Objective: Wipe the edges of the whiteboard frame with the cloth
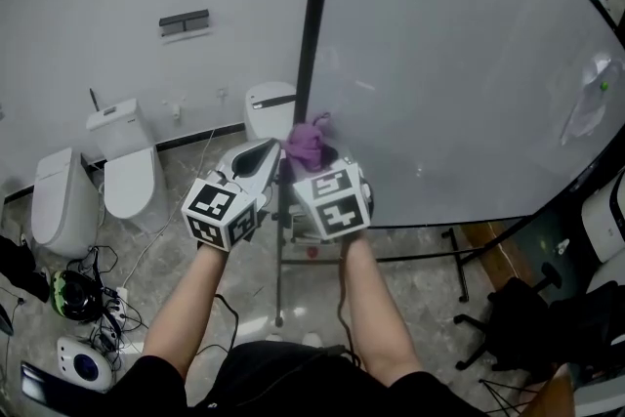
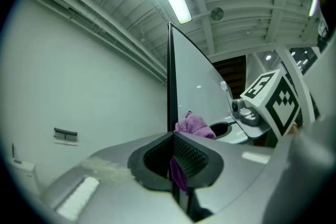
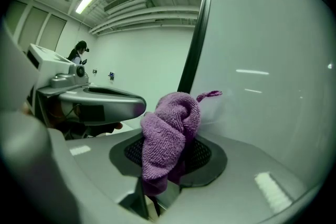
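Fingers (image 3: 207, 157) of the right gripper (image 3: 168, 157) and left gripper (image 2: 174, 150) both pinched the cloth (image 3: 169, 126) beside the frame (image 1: 315, 15) at centre, wiping apparently hardly begun.

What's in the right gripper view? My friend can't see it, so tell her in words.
The right gripper is shut on a bunched purple cloth. Right behind it stands the whiteboard, its black frame edge running up the middle; the left gripper pokes in from the left.

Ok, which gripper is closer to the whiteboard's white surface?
Right. Right gripper, holding the cloth, is on the whiteboard side of the black frame; left gripper is outside it.
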